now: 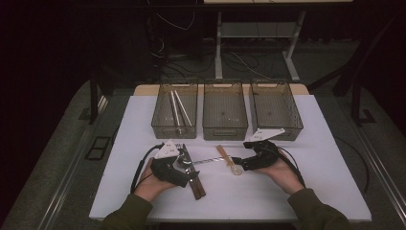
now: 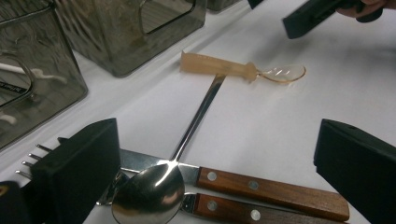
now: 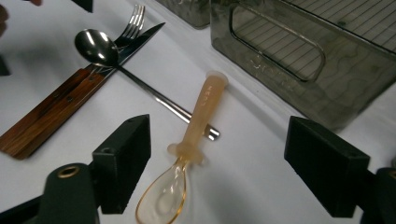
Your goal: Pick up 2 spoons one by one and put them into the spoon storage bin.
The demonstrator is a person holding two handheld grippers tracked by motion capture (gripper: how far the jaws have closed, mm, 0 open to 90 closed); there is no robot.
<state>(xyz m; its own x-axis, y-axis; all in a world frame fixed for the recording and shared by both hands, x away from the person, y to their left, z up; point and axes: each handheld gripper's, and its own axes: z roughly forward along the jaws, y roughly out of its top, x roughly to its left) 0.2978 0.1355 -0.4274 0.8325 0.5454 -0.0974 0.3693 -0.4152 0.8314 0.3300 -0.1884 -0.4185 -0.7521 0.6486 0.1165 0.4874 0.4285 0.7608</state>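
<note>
Sorting barely begun: left bin (image 1: 174,115) holds two sticks; plastic spoon (image 3: 187,154), metal spoon (image 2: 154,193), knife (image 2: 261,186), fork (image 3: 133,21) lie unsorted before it. Both grippers' fingers wide open, empty: left gripper (image 2: 215,172), right gripper (image 3: 219,163).

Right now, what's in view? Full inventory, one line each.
Bins: three, smoky clear plastic, in a row at the table's far side.
Chopsticks: two, pale, in the left bin.
Amber spoon: one, translucent plastic, its handle lying across the metal spoon's handle end.
Metal spoon: one, silver, bowl resting on the knife and fork.
Knife: one, wooden handle, table centre-left.
Fork: one, wooden handle, beside the knife.
Table: one, white.
Left gripper: black, jaws open over the metal spoon's bowl.
Right gripper: black, jaws open around the amber spoon.
</note>
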